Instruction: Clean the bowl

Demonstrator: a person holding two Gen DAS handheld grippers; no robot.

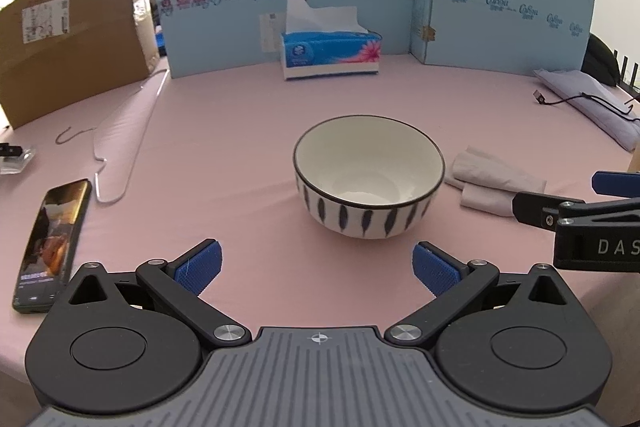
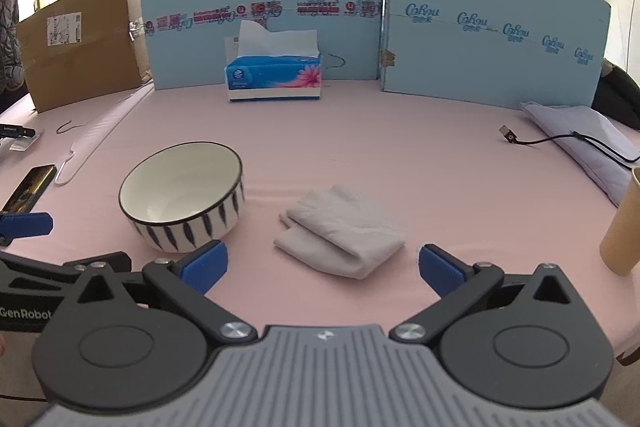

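A phone (image 1: 50, 245) lies at the far left on the pink tablecloth (image 1: 240, 131). The left gripper (image 1: 318, 269) hovers with its blue pads spread wide, gripping nothing. Just ahead of it the bowl (image 1: 368, 183) stands upright — white inside, dark strokes outside, a faint pale film at its bottom. Behind, an open tissue box (image 1: 331, 55) has one sheet poking out. Right of the bowl, near but apart, lies a folded cloth (image 2: 340, 235); the right gripper (image 2: 322, 269) hangs before it, fingers apart and empty. A paper cup (image 2: 622, 227) stands far right — its contents cannot be seen.
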